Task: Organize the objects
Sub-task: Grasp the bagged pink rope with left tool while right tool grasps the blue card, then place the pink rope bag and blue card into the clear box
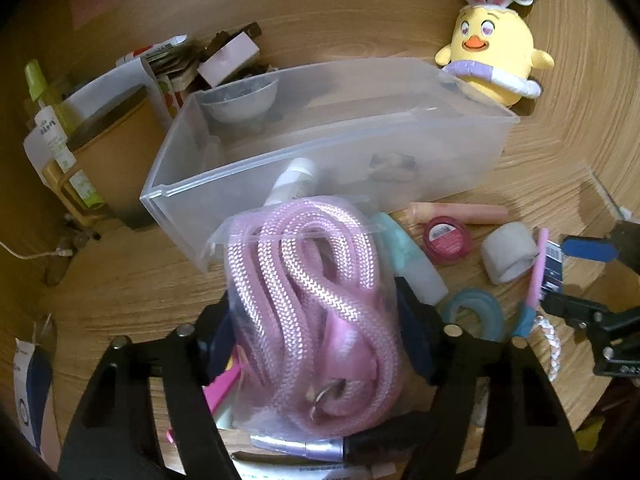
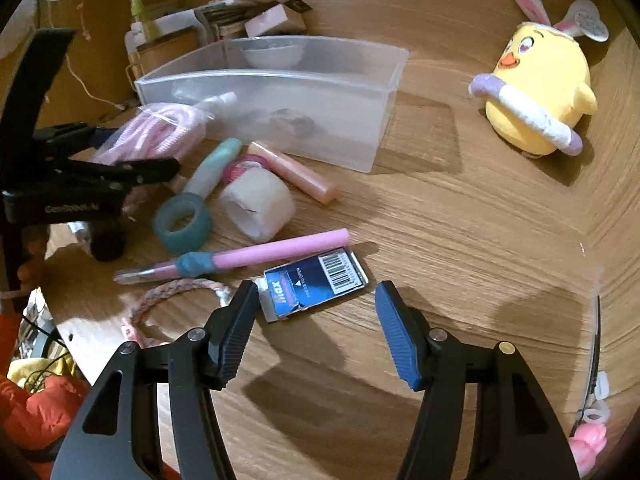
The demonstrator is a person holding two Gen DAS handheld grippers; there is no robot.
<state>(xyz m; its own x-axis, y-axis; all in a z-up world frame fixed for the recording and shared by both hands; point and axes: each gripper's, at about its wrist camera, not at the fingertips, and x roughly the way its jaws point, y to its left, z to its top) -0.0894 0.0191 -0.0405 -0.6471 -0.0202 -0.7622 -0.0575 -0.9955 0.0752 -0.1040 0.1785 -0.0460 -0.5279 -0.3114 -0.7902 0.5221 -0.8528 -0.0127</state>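
Pink rope in a clear bag [image 1: 308, 300] is pinched by the left claw [image 1: 320, 332], lower centre, just before the translucent bin [image 1: 400, 152]. Only the right wrist view shows the right claw [image 2: 316, 312] spread above the worktop [image 2: 460, 240], beside a blue eraser [image 2: 316, 284].

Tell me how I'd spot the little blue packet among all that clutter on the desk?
Start at the clear plastic bin on the wooden desk, then come toward the open right gripper. The blue packet lies flat just ahead of its fingers, below the pink pen. It alone shows a white barcode.
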